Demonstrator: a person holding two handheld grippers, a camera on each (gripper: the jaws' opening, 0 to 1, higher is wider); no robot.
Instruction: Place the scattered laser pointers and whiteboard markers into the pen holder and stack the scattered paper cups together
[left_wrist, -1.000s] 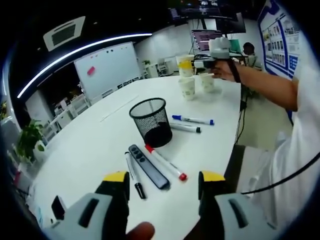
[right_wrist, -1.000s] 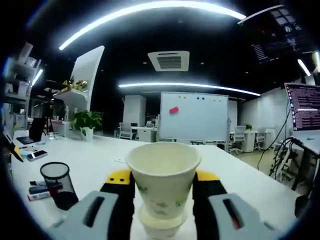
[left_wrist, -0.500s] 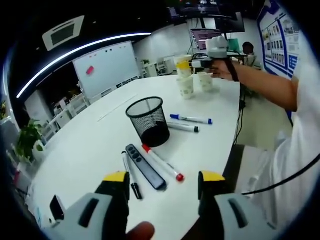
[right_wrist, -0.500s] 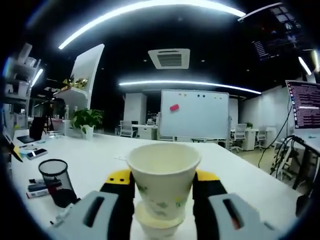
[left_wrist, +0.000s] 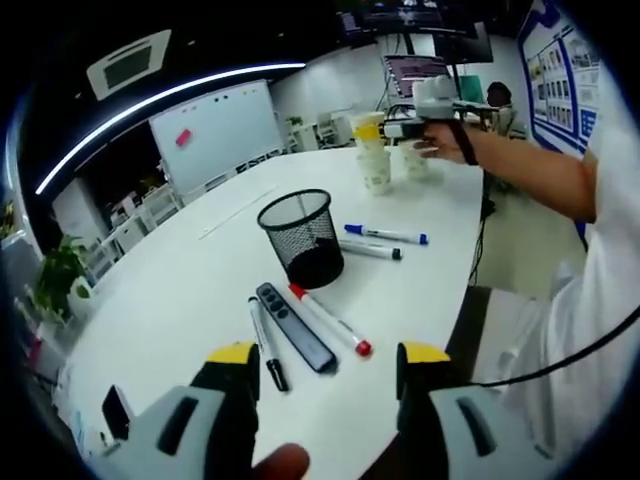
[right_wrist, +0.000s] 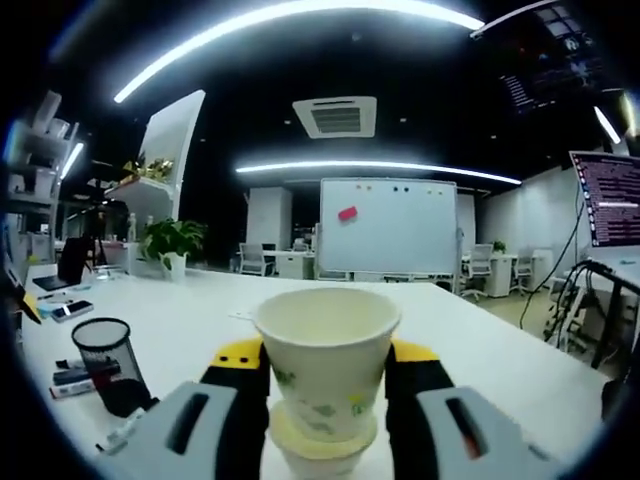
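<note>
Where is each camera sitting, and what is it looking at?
Left gripper view: rides on the left claw, held open above the white table, looking across the mesh pen holder, markers and laser pointer toward the person's arm and right claw.
Right gripper view: rides on the right claw, low over the table, shut on a paper cup sitting in a lower cup, facing a whiteboard.
Shared: the pen holder, the cups, the table, the whiteboard.

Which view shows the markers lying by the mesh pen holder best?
The left gripper view: the red-capped marker, black marker and blue-capped marker lie plainly around the pen holder. In the right gripper view they are small and mostly hidden beside the holder.
</note>
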